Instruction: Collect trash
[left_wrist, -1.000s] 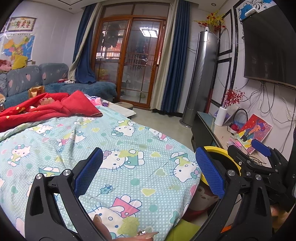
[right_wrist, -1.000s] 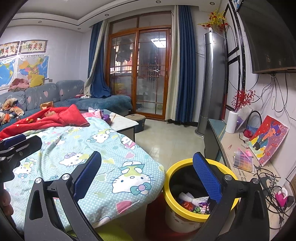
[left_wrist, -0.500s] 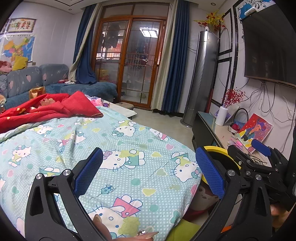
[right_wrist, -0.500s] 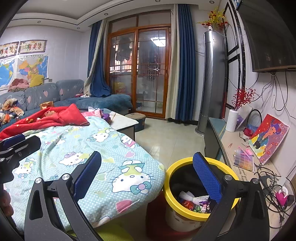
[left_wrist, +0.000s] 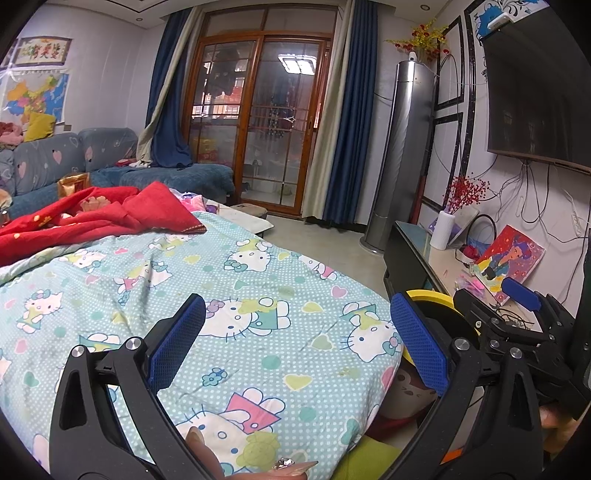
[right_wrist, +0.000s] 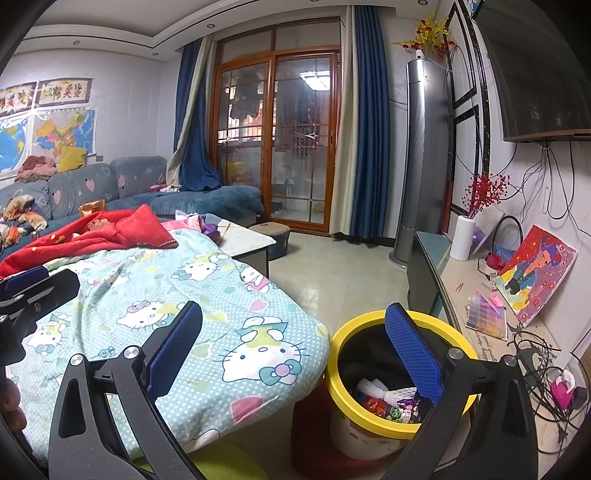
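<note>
Gaping wide, empty: left gripper (left_wrist: 297, 345) jaws over quilt (left_wrist: 236, 288); right gripper (right_wrist: 293, 349) jaws beside bin (right_wrist: 373, 424).

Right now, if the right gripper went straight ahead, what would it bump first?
Probably the edge of the Hello Kitty blanket, or it slips past beside the yellow trash bin. The right gripper is open; depth is unclear.

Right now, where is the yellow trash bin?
In the right wrist view the yellow trash bin stands on the floor at lower right, between the cartoon-cat blanket and the TV cabinet.
</note>
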